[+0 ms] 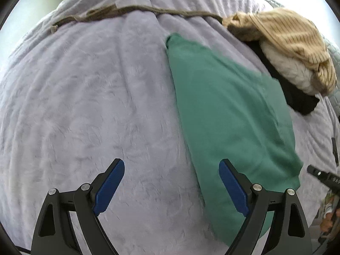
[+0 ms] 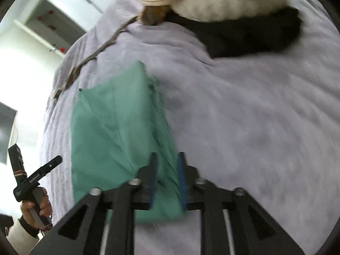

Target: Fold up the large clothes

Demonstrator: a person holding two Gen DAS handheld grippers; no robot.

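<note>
A green garment (image 1: pixel 229 114) lies folded into a long strip on the lilac bed cover (image 1: pixel 95 97). My left gripper (image 1: pixel 171 172) is open and empty, above the cover at the strip's near left edge. In the right wrist view my right gripper (image 2: pixel 166 167) is shut on the green garment (image 2: pixel 114 131) at its near right corner, with cloth bunched between the blue pads (image 2: pixel 153 170). The left gripper (image 2: pixel 38 176) also shows in the right wrist view, held in a hand at the far left. The right wrist view is motion-blurred.
A heap of clothes sits at the bed's far right: a tan striped knit (image 1: pixel 286 36), a white fluffy piece (image 1: pixel 286 68) and a black garment (image 1: pixel 297 97). A brown band (image 1: pixel 131 10) runs across the cover's far side. The pile also shows in the right wrist view (image 2: pixel 244 34).
</note>
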